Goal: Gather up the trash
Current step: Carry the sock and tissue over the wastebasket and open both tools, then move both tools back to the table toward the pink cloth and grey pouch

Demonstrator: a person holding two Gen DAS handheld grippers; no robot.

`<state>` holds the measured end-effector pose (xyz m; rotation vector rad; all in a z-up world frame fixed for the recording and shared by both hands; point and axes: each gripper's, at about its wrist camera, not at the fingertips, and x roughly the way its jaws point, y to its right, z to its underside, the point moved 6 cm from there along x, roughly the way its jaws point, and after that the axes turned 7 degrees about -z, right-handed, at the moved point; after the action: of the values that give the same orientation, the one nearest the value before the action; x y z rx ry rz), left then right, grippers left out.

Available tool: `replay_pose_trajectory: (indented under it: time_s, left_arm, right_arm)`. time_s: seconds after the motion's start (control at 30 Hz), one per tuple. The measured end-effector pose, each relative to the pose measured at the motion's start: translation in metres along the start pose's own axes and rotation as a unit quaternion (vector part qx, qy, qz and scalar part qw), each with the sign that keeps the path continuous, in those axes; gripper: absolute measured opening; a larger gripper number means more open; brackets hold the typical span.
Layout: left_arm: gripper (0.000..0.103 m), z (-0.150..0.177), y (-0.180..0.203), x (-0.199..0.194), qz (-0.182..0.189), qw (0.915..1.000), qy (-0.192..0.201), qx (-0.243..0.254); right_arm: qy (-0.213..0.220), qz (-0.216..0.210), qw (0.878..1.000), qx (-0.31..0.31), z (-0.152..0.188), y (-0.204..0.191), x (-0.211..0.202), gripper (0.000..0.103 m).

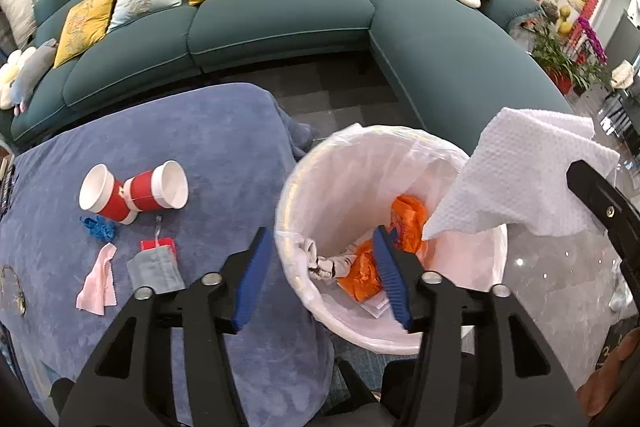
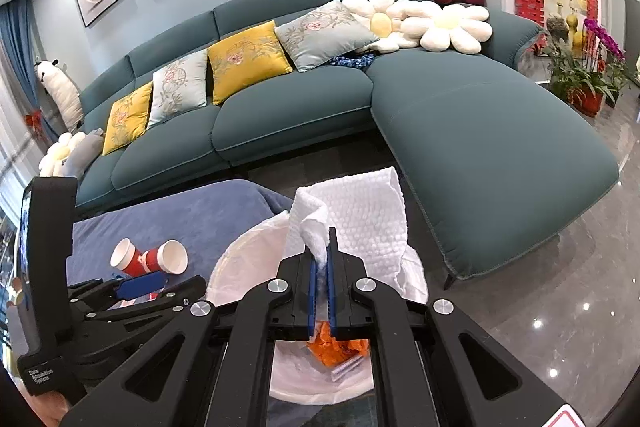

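**Paper towel held over bin; left jaws spread and empty**

Right gripper [image 2: 321, 247]: jaws pressed together, pinching a white paper towel [image 2: 360, 219] by one bunched corner. Sheet fans up and away from the pads, hanging above the far rim of the trash bin [image 1: 304, 291]. Same towel seen from the left wrist at upper right, over the bin's right edge.

Left gripper [image 1: 324, 255]: jaws spread, nothing between the blue pads [image 1: 251, 279]. Right pad sits over the bin mouth, left pad over the table edge just beside the bin.

Bin: white liner, holding crumpled orange plastic [image 1: 404, 223], a pale wadded scrap [image 1: 326, 261] and a bit of flat paper beneath.

Still on the blue cloth-covered table [image 1: 160, 131]: two red paper cups [image 1: 136, 193] lying on their sides, bases touching; a small blue crumpled scrap [image 1: 98, 227] just below them; a pink cloth piece [image 1: 98, 281]; a grey cloth piece [image 1: 156, 269] overlapping a red wrapper [image 1: 158, 245].

Background: teal sectional sofa [image 1: 280, 23] with cushions, well apart from the table.
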<state>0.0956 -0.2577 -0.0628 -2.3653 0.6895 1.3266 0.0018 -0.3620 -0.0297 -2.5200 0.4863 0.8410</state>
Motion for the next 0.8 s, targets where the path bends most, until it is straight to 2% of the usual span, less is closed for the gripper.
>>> replay_pose_trajectory:
  time_s: [0.13, 0.2, 0.3, 0.57, 0.8]
  left_arm:
    - [0.055, -0.001, -0.010, -0.001, -0.005, 1.0000, 0.003, -0.008]
    - [0.056, -0.002, -0.015, -0.002, -0.006, 0.9999, 0.003, -0.011]
    - [0.056, -0.001, -0.023, -0.001, -0.006, 0.9998, 0.003, -0.019]
    - [0.056, 0.001, -0.055, -0.002, -0.009, 0.9988, 0.004, -0.048]
    - [0.056, 0.007, -0.102, -0.003, -0.023, 0.9963, 0.007, -0.082]
  right_arm:
    - [0.003, 0.000, 1.000, -0.004, -0.003, -0.009, 0.002, 0.015]
    - [0.005, 0.001, 1.000, -0.005, -0.004, -0.010, 0.003, 0.026]
    - [0.009, 0.000, 1.000, -0.007, -0.006, -0.017, 0.003, 0.033]
    - [0.005, -0.008, 1.000, -0.029, -0.010, -0.042, 0.007, 0.033]
    - [-0.005, -0.025, 0.998, -0.056, -0.009, -0.081, 0.018, 0.034]
